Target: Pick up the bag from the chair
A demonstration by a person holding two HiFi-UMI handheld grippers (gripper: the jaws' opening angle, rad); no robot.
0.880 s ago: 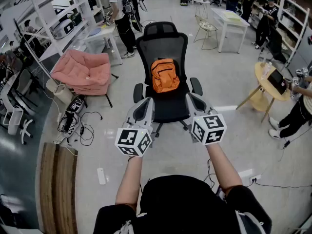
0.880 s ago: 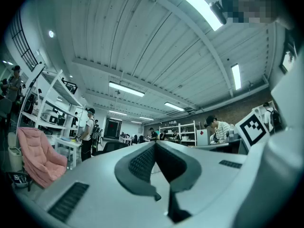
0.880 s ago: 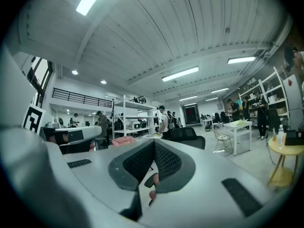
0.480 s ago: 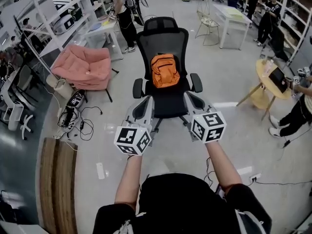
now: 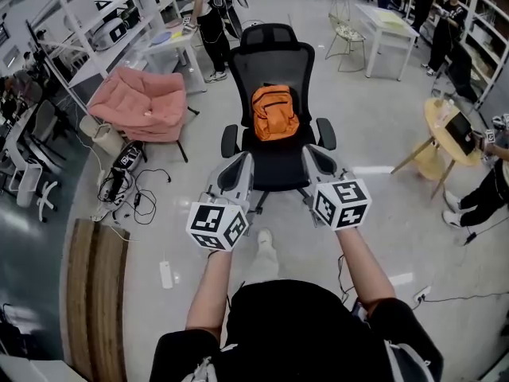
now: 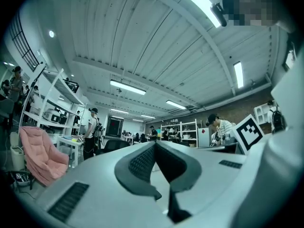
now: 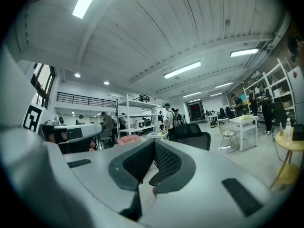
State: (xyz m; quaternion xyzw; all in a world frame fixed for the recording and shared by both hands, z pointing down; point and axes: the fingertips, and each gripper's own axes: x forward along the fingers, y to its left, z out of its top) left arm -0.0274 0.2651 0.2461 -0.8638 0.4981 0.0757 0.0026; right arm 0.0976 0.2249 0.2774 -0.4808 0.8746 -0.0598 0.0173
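Observation:
An orange backpack (image 5: 275, 112) stands upright on the seat of a black mesh office chair (image 5: 273, 56), leaning on its backrest, in the head view. My left gripper (image 5: 242, 161) and right gripper (image 5: 312, 153) are held side by side just short of the chair's front edge, below the bag and apart from it. In the left gripper view the left gripper (image 6: 155, 145) has its jaws closed together with nothing between them. The right gripper (image 7: 154, 144) looks the same in its own view, and the chair's headrest (image 7: 192, 132) shows beyond it. Neither gripper view shows the bag.
A pink cushioned chair (image 5: 140, 105) stands left of the office chair, with cables (image 5: 127, 204) and a power strip (image 5: 165, 274) on the floor. A round wooden table (image 5: 450, 130) is at the right, a white table (image 5: 388, 24) behind. Several people stand around.
The person has stepped forward: chair and bag sit a little nearer to the grippers, and a foot now shows below them. Both grippers stay shut.

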